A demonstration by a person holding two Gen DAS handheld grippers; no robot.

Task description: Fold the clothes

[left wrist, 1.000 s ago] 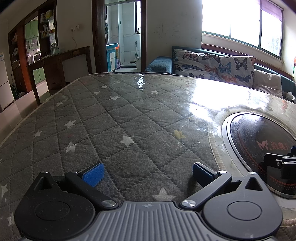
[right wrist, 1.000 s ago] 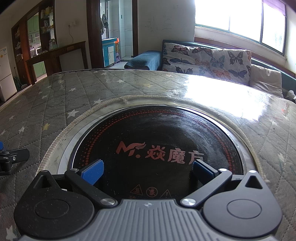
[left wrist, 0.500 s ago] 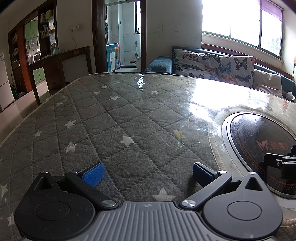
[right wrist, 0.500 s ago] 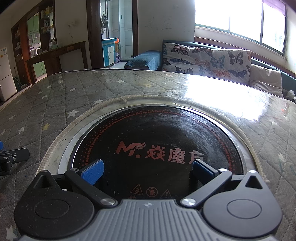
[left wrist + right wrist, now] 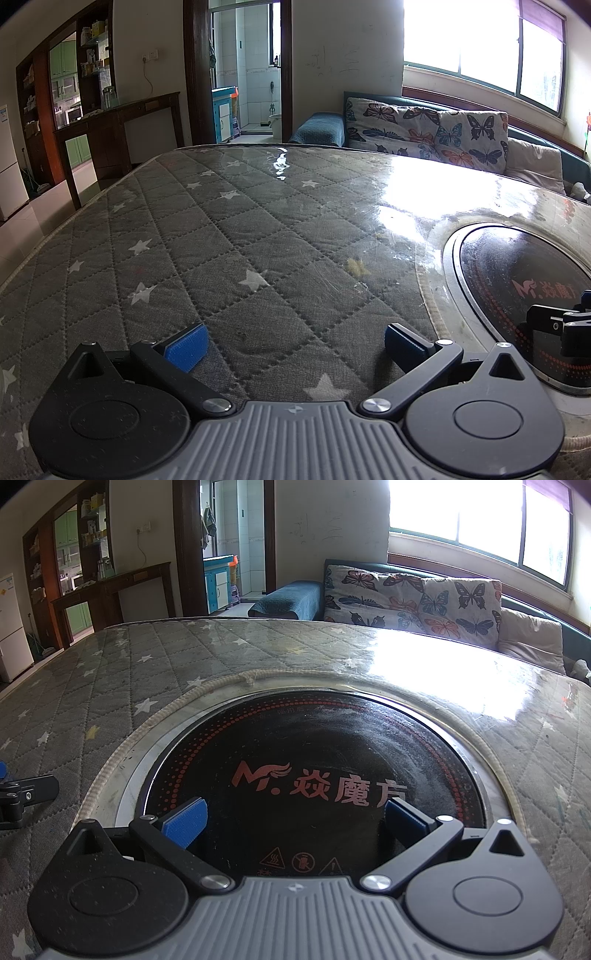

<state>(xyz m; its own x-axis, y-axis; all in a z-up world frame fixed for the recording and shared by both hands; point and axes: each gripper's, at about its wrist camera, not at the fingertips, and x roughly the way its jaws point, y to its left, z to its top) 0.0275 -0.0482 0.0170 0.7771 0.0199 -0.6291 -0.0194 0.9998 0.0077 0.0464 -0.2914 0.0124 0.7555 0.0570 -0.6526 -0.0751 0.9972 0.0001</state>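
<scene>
Nothing is shifting since the earlier frames: the left gripper [image 5: 293, 341] is staying spread wide and empty over the grey star-quilted table cover [image 5: 229, 236]. The right gripper [image 5: 295, 821], equally agape, is hovering above the round black induction cooktop [image 5: 314, 760]. No clothes are showing in either view.

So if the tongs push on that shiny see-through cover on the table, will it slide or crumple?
The clear cover would probably stay put: it lies flat over the quilted cloth. It looks smooth and glossy from the window glare, so the left tongs would likely skid on it. Stiff or soft, I can't tell.
</scene>
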